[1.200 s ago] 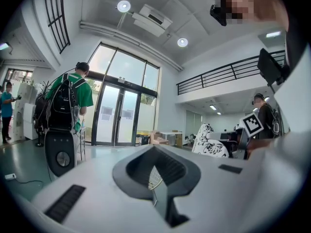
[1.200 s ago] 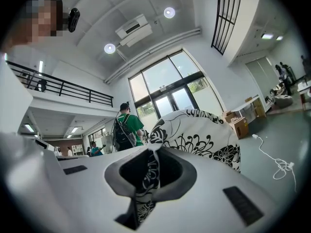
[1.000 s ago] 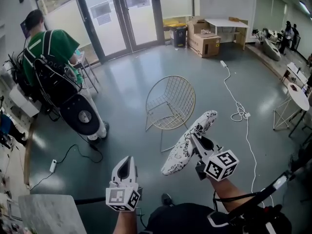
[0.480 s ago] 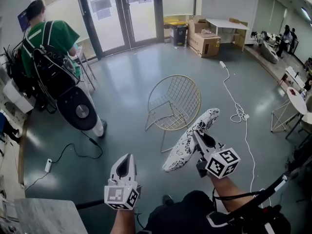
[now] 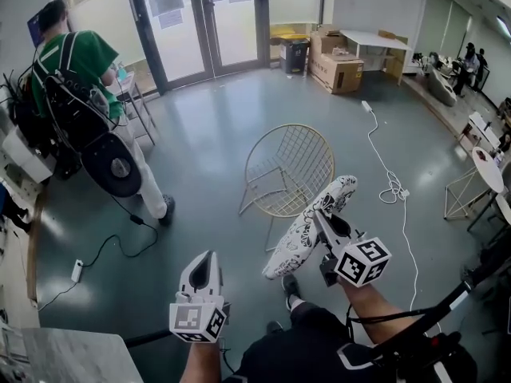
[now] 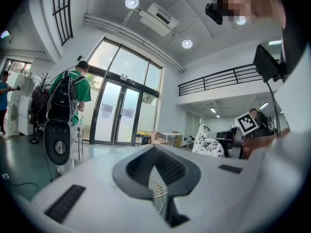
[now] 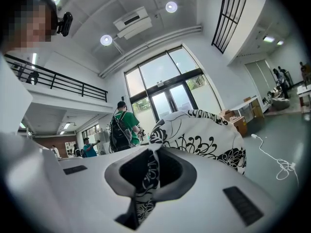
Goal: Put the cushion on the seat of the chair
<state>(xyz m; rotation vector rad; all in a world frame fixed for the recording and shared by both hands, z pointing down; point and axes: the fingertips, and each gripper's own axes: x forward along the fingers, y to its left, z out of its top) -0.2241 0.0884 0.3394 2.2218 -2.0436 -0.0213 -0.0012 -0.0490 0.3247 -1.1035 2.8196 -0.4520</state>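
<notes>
Because the right tongs (image 5: 322, 216) are clamped on only a thin fold at the edge of the cushion (image 5: 302, 236), the whole patterned pad hangs from one narrow pinch. It is tilted in the air above the floor (image 5: 200, 158), on the near side of the wire chair (image 5: 287, 166), and not yet on the seat.

The main risk is that the fabric creeps out of the pinch as the cushion swings, so it drops short of the chair. Held by one end, it could also meet the chair's rim first, then drape over the edge or land on its side rather than flat in the dished seat. A hard nudge might shift or tip so light a frame.

The left tongs (image 5: 201, 260) hang well off to the left. They look closed with nothing between them, though their own view leaves a sliver of doubt. From there they cannot support the sagging end or steady the chair.
</notes>
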